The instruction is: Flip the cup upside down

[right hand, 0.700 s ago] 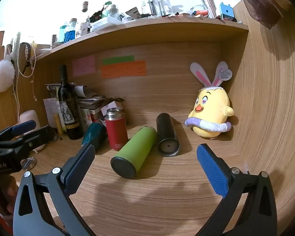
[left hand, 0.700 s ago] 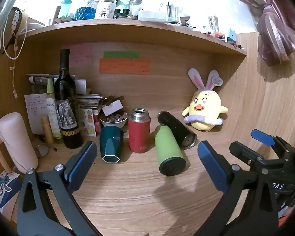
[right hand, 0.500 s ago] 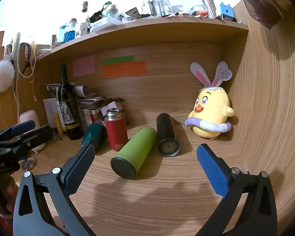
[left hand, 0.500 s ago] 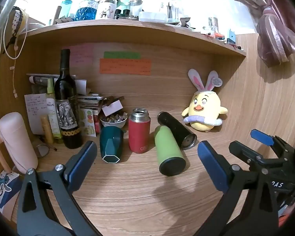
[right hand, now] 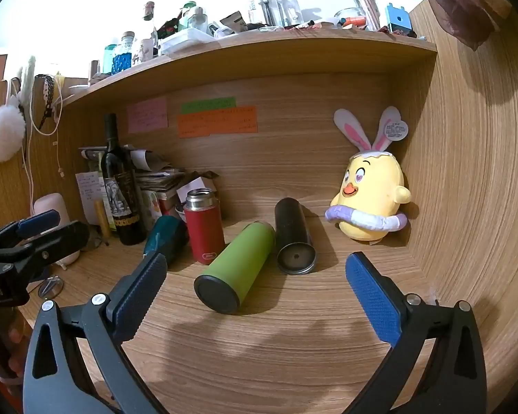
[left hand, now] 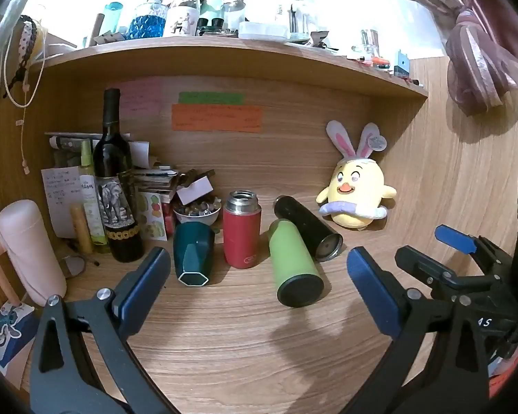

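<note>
Red cup point(left hand: 241, 233) stands upright, mouth up, ahead between the spread left gripper point(left hand: 255, 284) fingers; grasping mid-body should suit inverting. Right gripper point(right hand: 255, 288) gapes, empty.

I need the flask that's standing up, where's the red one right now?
The red flask stands upright mid-desk in both views, between the dark teal cup on its left and the lying green bottle on its right.
</note>
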`<act>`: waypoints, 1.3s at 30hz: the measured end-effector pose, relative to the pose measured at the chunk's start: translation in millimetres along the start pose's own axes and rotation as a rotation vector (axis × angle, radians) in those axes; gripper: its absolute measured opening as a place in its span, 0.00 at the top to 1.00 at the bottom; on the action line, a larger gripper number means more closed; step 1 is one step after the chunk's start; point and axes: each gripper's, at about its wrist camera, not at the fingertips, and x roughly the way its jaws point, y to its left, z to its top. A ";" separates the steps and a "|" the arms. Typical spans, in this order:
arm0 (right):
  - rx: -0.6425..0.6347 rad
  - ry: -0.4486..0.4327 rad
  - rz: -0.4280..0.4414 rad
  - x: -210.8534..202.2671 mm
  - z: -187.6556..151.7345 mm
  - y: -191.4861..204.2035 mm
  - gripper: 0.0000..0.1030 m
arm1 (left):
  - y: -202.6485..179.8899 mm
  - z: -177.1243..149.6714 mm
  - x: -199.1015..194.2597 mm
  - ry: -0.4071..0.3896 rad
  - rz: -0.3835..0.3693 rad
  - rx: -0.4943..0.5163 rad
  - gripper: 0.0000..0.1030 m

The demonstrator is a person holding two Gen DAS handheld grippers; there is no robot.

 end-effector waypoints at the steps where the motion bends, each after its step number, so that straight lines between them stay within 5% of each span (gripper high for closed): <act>1: -0.001 0.000 0.000 -0.2 0.0 0.1 0.00 | -0.3 -0.1 -0.5 -0.001 0.004 0.002 0.00; 39: -0.003 -0.003 0.000 -5.9 2.6 3.8 0.00 | 0.4 1.3 -2.3 0.003 0.005 0.011 0.00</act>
